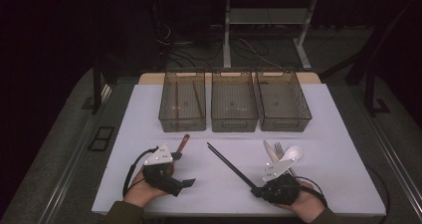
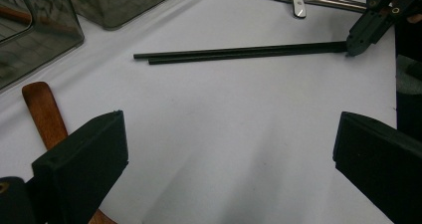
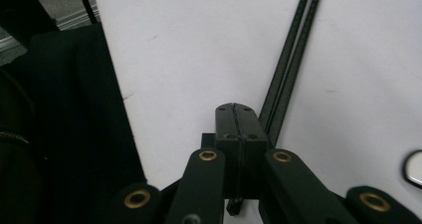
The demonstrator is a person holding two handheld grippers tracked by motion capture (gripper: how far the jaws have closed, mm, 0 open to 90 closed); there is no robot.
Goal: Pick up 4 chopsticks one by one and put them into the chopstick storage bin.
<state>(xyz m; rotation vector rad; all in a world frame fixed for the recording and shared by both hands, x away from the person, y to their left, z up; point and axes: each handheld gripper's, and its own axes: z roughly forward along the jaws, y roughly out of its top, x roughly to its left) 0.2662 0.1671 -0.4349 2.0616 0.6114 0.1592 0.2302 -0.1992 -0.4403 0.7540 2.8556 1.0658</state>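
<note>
At the near right, the black chopsticks (image 1: 230, 164) are lain beside the right gripper (image 3: 238, 122), whose jaws are pressed together; whether they are pinched cannot be told. At the near left, the left gripper (image 1: 186, 182) is held spread, empty. Three bins (image 1: 234, 107) are ranged far

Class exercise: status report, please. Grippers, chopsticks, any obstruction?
Left gripper open, empty. Right gripper shut beside black chopstick pair, grip unclear. Path to three clear bins unobstructed.
</note>
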